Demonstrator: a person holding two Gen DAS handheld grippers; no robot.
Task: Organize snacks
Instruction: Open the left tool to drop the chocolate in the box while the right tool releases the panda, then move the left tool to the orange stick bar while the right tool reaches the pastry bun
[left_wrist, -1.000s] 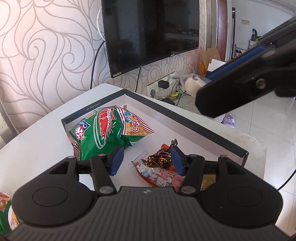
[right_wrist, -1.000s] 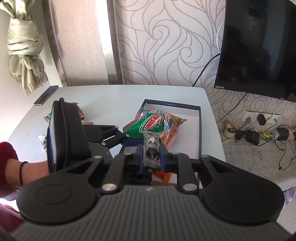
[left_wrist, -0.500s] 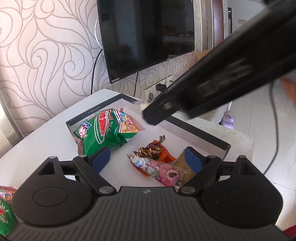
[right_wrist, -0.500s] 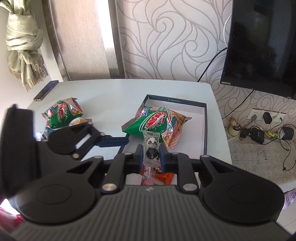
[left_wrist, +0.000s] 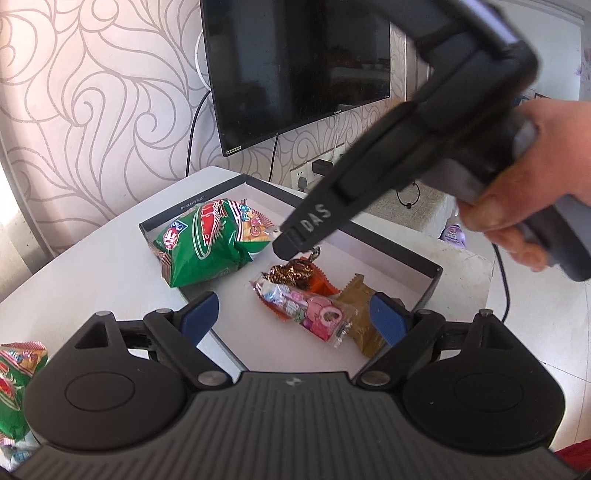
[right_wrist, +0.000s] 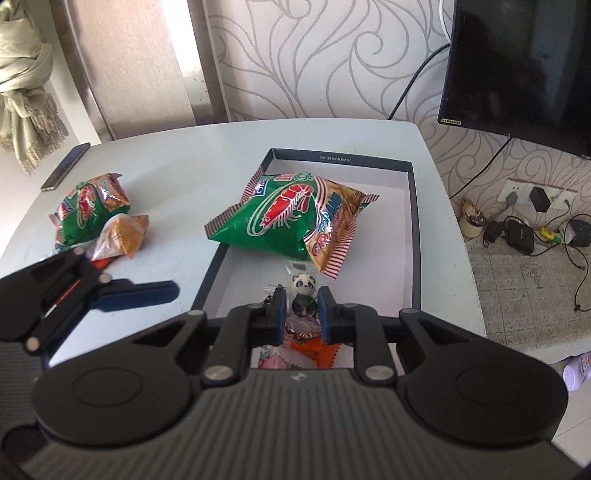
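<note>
A dark-rimmed box (right_wrist: 413, 229) with a white floor stands on the white table; it also shows in the left wrist view (left_wrist: 430, 284). In it lie a large green shrimp-cracker bag (right_wrist: 291, 219) (left_wrist: 210, 240) and several small packets (left_wrist: 303, 299). My right gripper (right_wrist: 302, 308) is shut on a small panda snack packet (right_wrist: 303, 291) and holds it over the box's near part. My left gripper (left_wrist: 293, 314) is open and empty, just at the box's near edge. In the left wrist view the right gripper's finger (left_wrist: 314, 225) hides the panda packet.
A smaller green shrimp bag (right_wrist: 90, 210) and an orange packet (right_wrist: 122, 236) lie on the table left of the box. A phone (right_wrist: 65, 171) lies at the far left edge. A TV (right_wrist: 517, 62) hangs on the wall; cables and plugs (right_wrist: 535, 229) lie on the floor to the right.
My left gripper has opened wide and pulled back from the box. My right gripper has carried the panda packet forward and lower over the box.
</note>
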